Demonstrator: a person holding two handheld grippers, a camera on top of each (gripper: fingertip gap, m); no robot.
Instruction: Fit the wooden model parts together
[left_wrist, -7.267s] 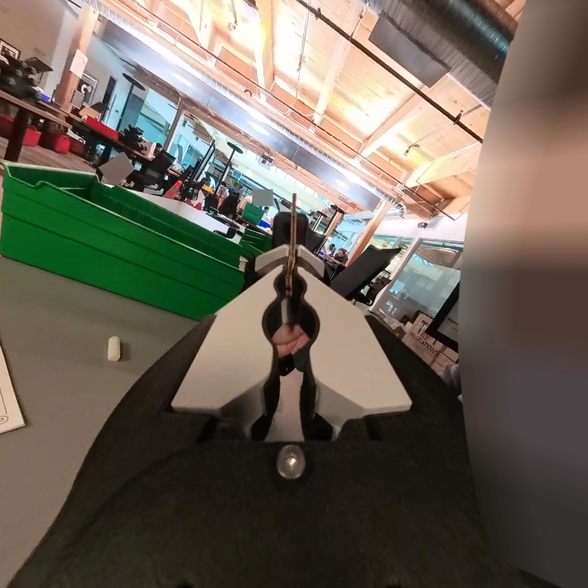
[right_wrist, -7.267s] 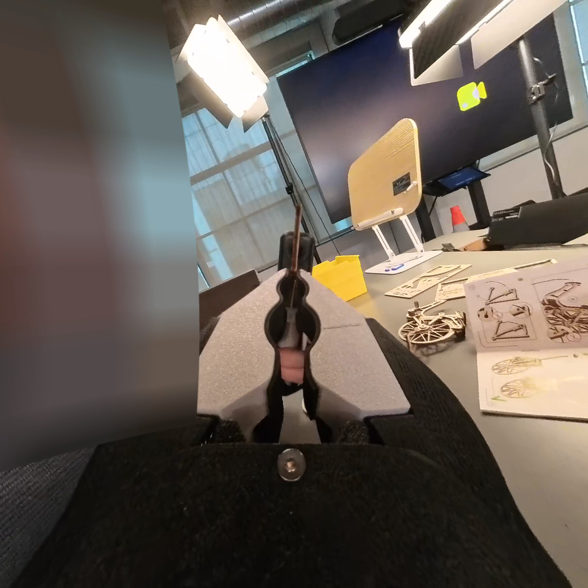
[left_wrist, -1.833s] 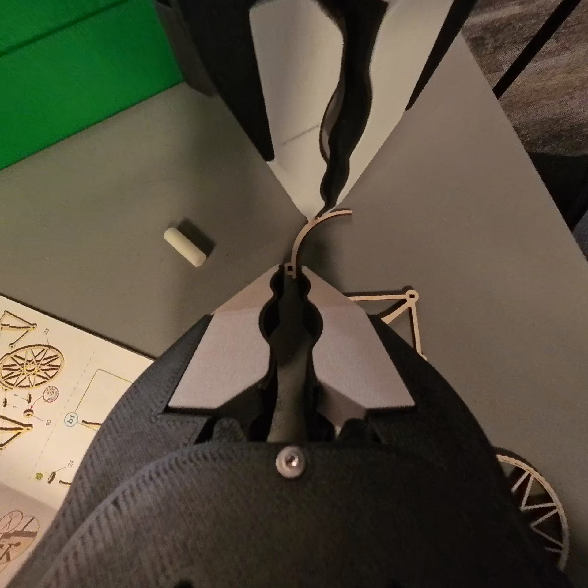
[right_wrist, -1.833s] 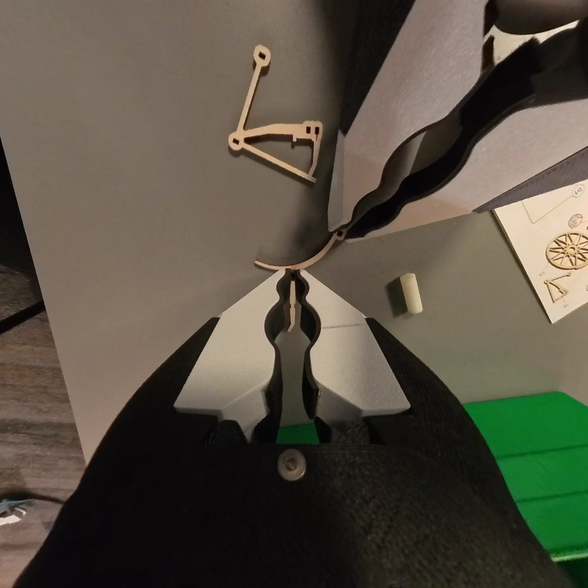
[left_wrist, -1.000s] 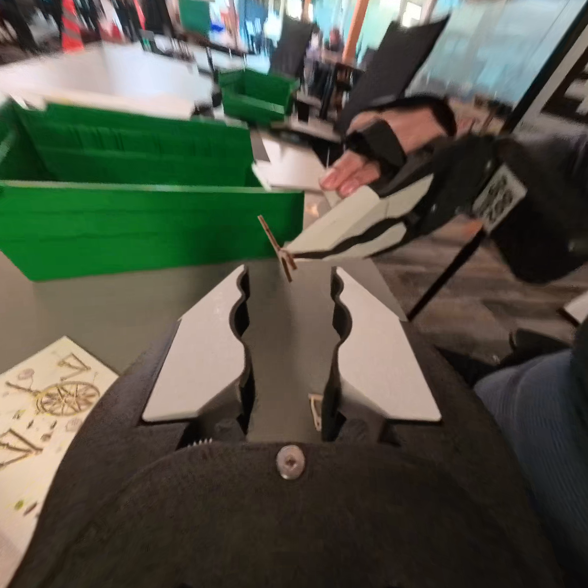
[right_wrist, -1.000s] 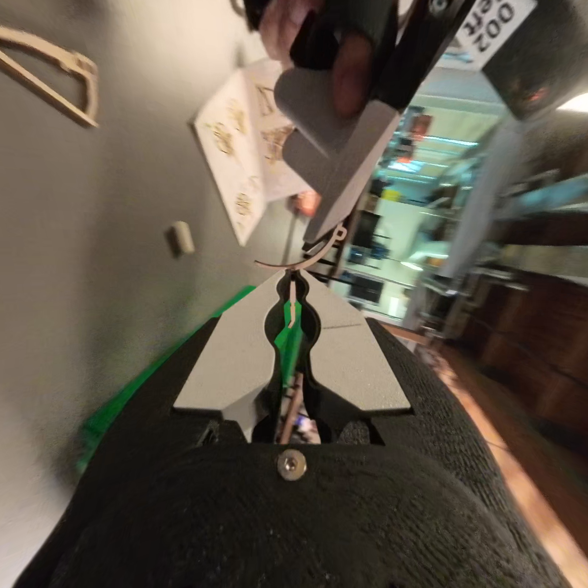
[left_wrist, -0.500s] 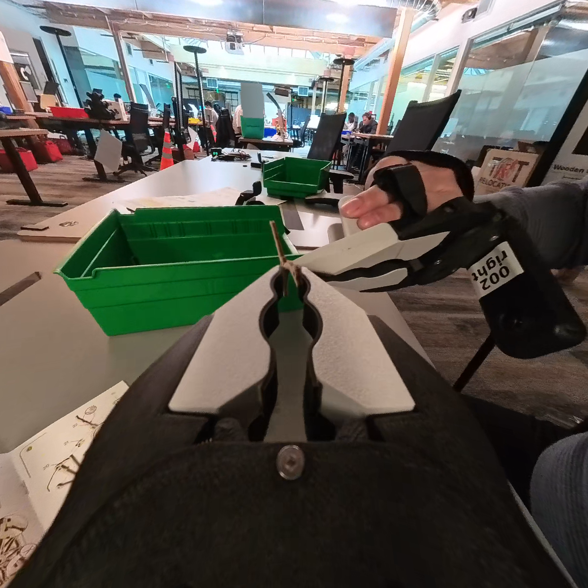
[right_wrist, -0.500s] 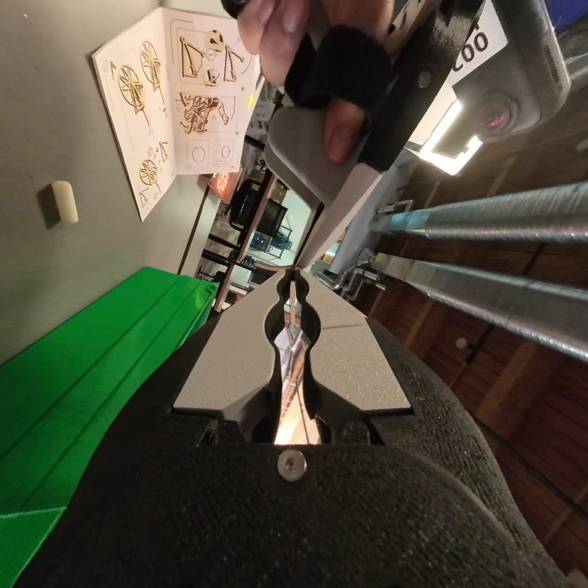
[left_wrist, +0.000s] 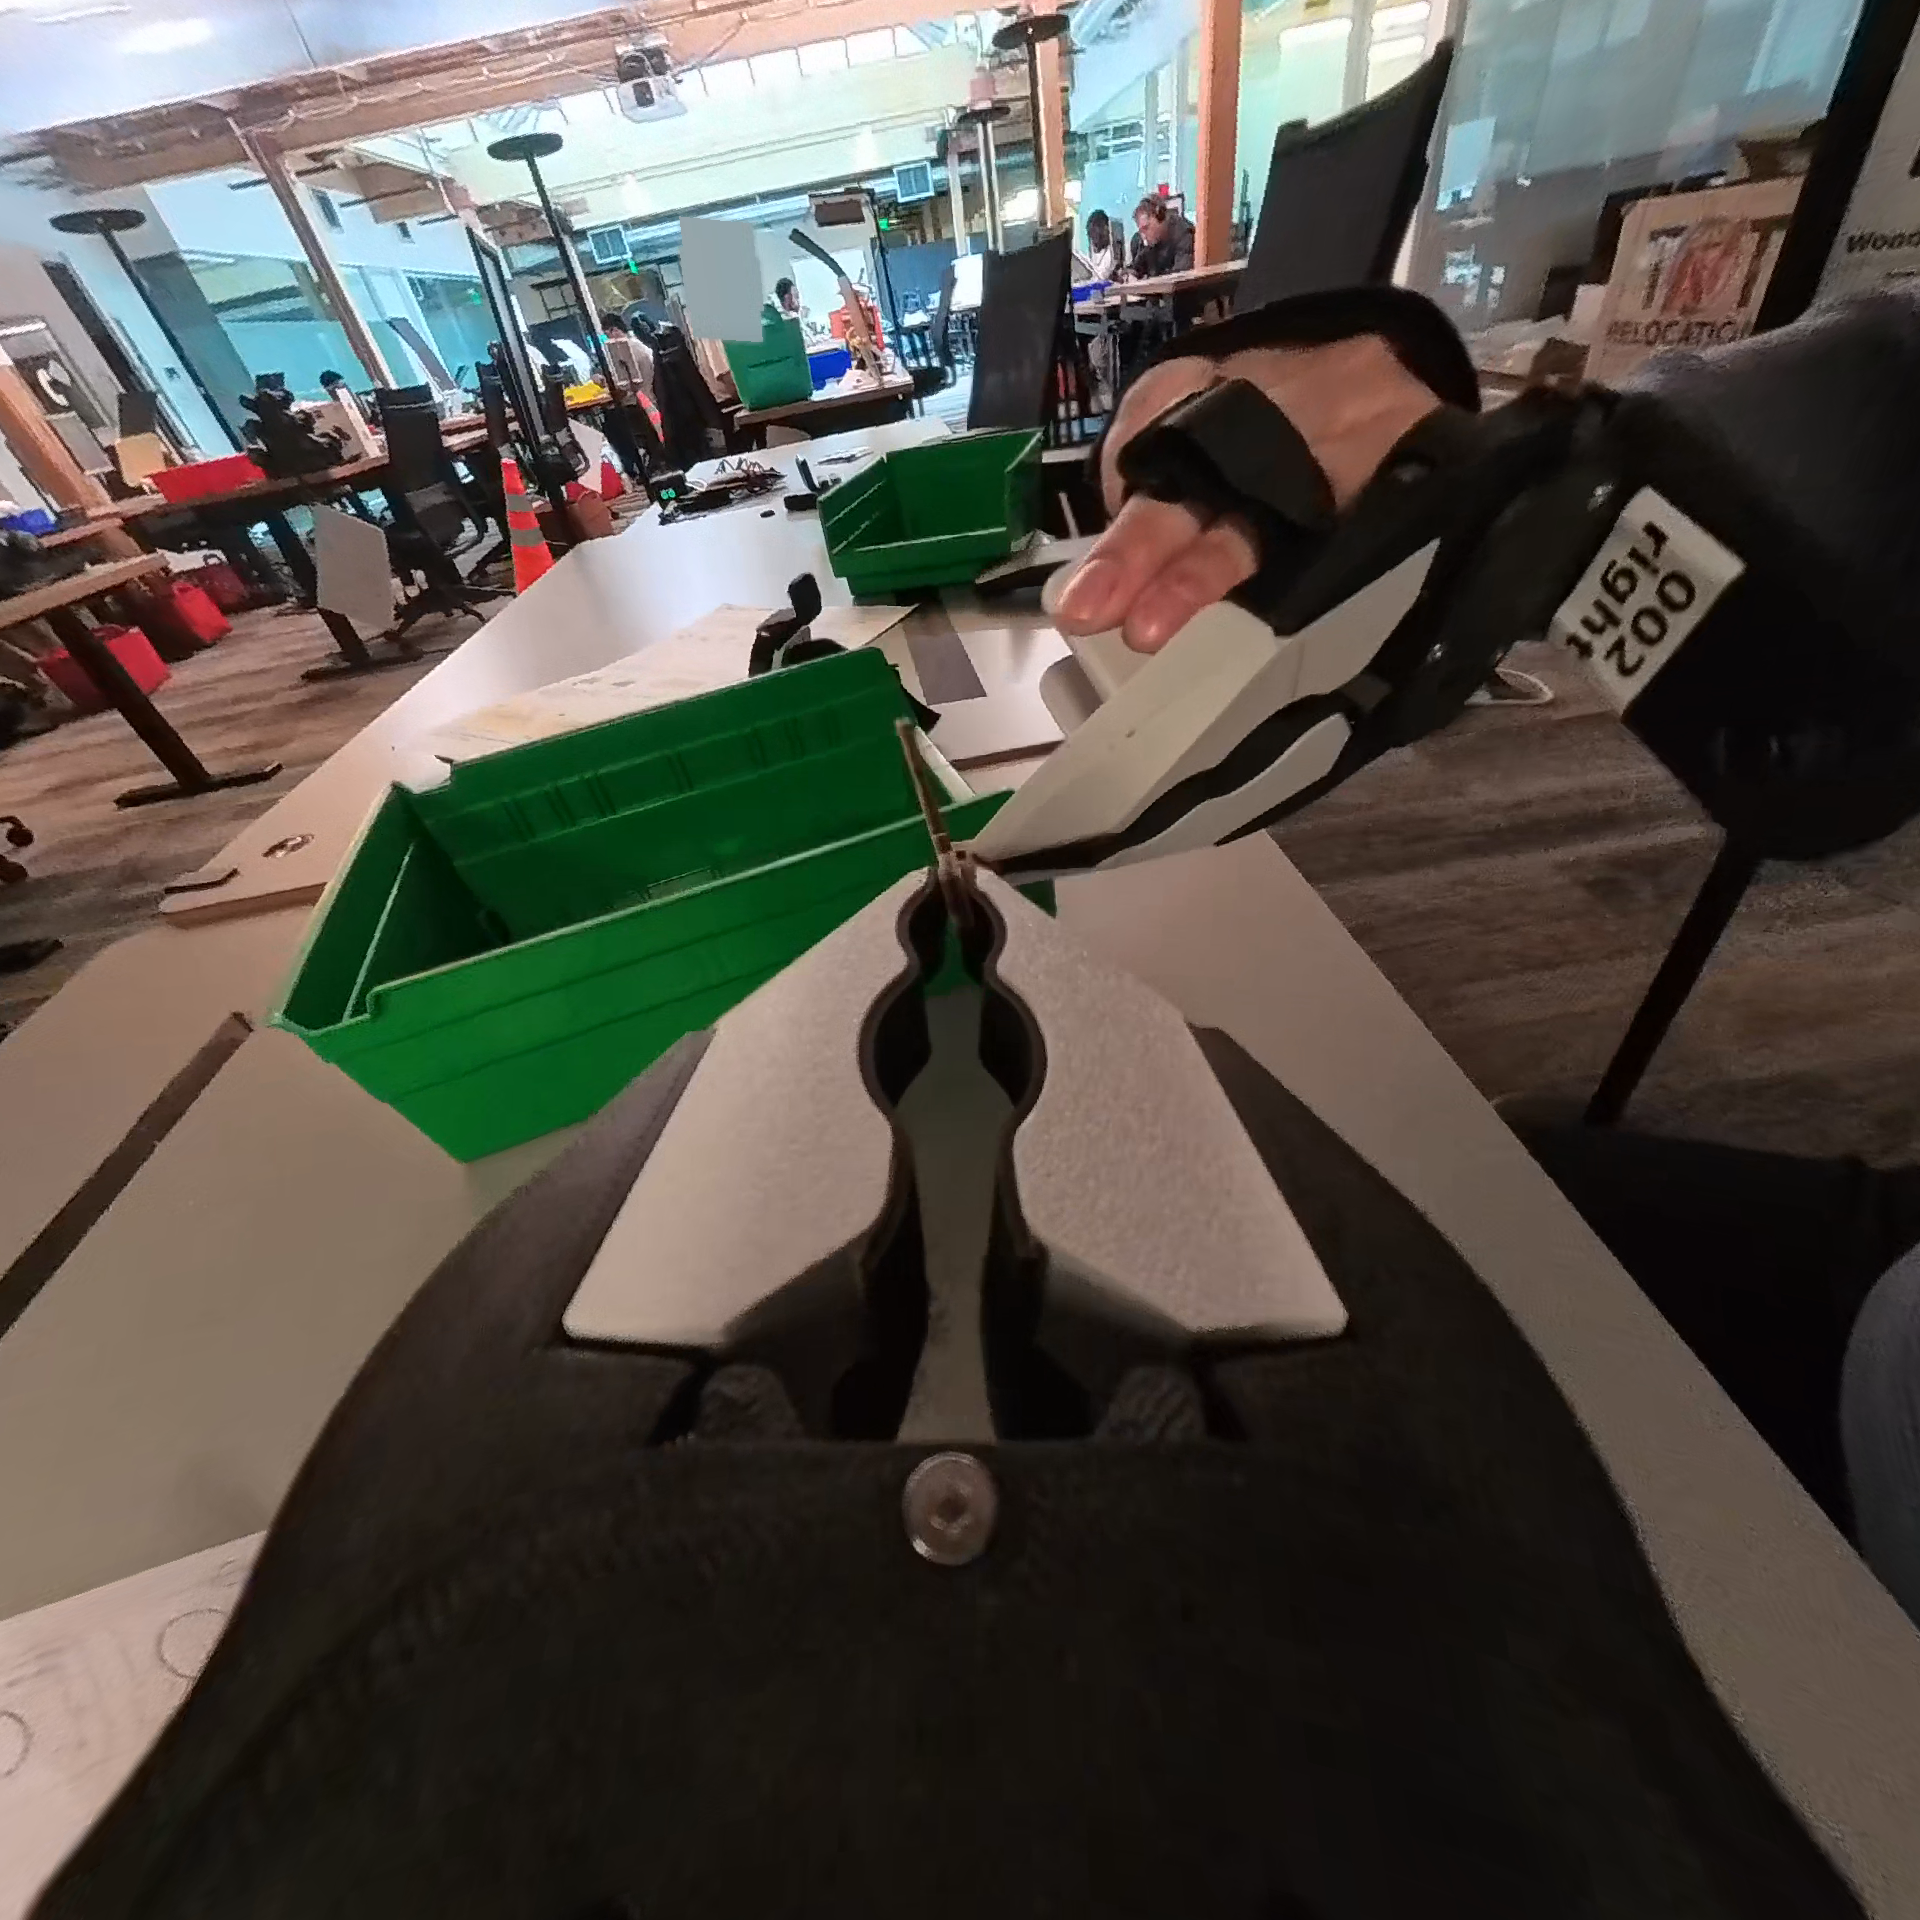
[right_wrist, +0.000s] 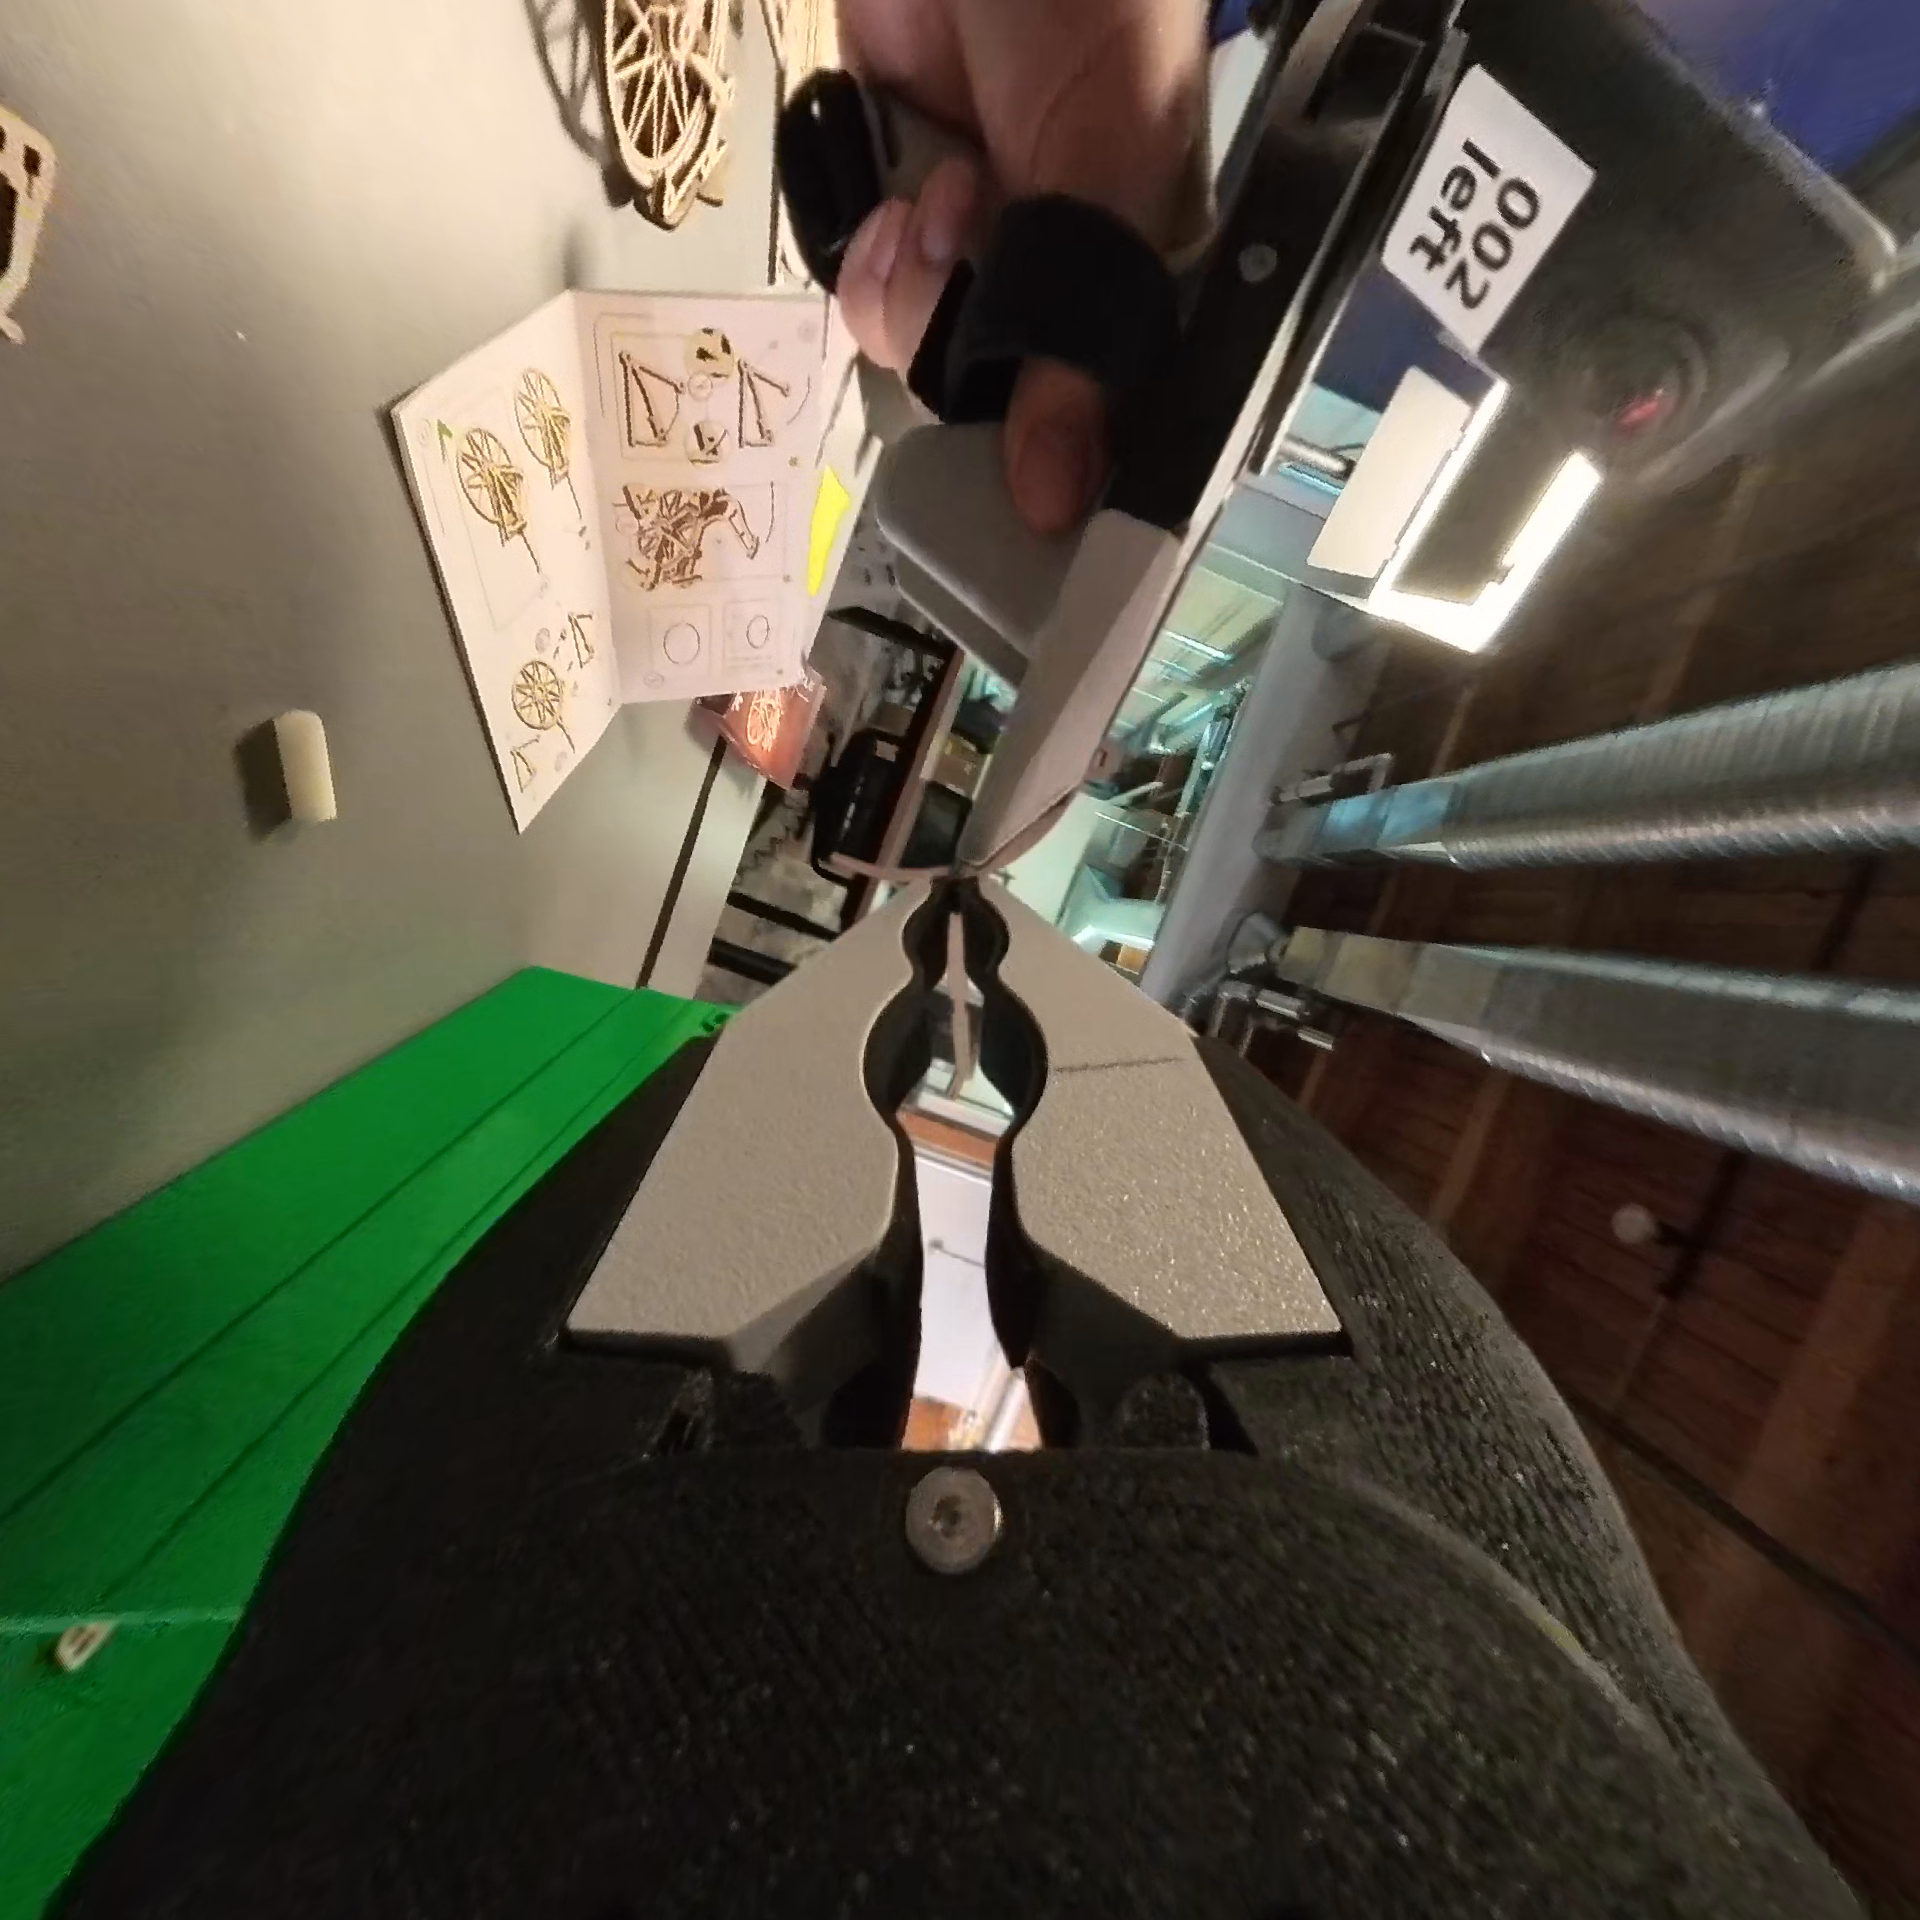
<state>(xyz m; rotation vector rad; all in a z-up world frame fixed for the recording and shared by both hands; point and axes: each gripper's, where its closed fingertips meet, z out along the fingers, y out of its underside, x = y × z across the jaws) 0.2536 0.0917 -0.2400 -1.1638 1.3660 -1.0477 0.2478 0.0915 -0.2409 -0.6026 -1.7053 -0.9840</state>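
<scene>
My left gripper (left_wrist: 954, 878) is shut on a thin curved wooden part (left_wrist: 923, 790), seen edge-on and sticking up from its tips. My right gripper (left_wrist: 992, 860) comes in from the right, and the two tips meet. In the right wrist view my right gripper (right_wrist: 956, 896) is shut on a small flat wooden strut (right_wrist: 962, 1003). The curved part (right_wrist: 883, 869) lies across its tips. The left gripper (right_wrist: 987, 847) reaches down to that same spot. Both are held in the air above the grey table (right_wrist: 156, 520).
A green bin (left_wrist: 582, 935) stands just behind the grippers. On the table lie an open instruction booklet (right_wrist: 623, 520), a white cylinder (right_wrist: 296, 769) and an assembled wooden wheel (right_wrist: 665, 94). A small wooden piece (right_wrist: 78, 1647) lies in the green bin (right_wrist: 260, 1195). My left and right fingertips are right by each other. From the right gripper's tips to the white cylinder (right_wrist: 296, 769) is close to 15 centimetres.
The left gripper opened about a second ago and shut again on the curved part. Both grippers rose from the table and now stay tip to tip, slightly tilted.
</scene>
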